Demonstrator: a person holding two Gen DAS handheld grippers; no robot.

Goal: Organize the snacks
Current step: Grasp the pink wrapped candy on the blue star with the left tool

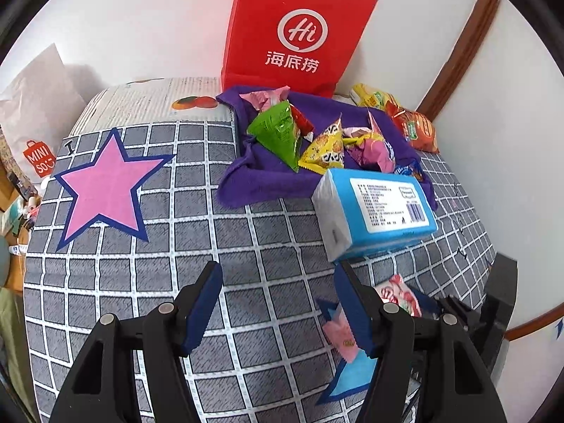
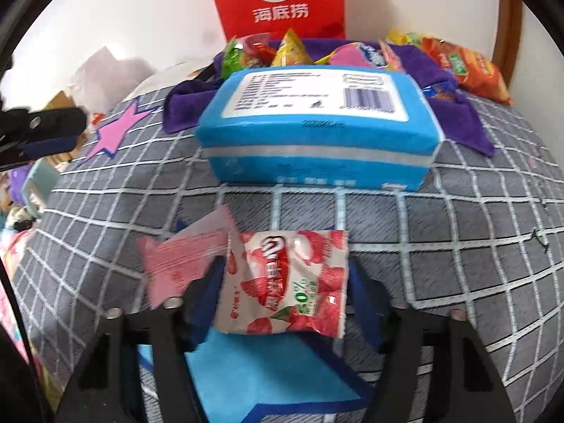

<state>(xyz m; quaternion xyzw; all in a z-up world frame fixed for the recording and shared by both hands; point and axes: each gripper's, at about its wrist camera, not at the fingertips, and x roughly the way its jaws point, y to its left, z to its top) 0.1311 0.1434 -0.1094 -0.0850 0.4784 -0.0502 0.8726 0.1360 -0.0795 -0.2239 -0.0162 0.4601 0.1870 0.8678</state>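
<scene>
We find the strawberry candy packet [image 2: 285,282] lying between the right gripper [image 2: 285,292] fingers, over the blue star patch [image 2: 268,380], long axis running away from us; whether the pads press it we cannot tell. A pink wrapper [image 2: 176,264] sits just left. Left gripper [image 1: 278,303] hangs part open, empty, further off. Tissue pack [image 2: 317,130] and purple cloth [image 2: 461,120] of snacks lie ahead

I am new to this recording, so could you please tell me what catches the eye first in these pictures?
A tall red paper bag stands against the wall at the back, behind a purple cloth heaped with bright snack packets. In front of the cloth lies a blue tissue pack, and the right gripper has a strawberry packet between its fingers above a blue star patch.
</scene>
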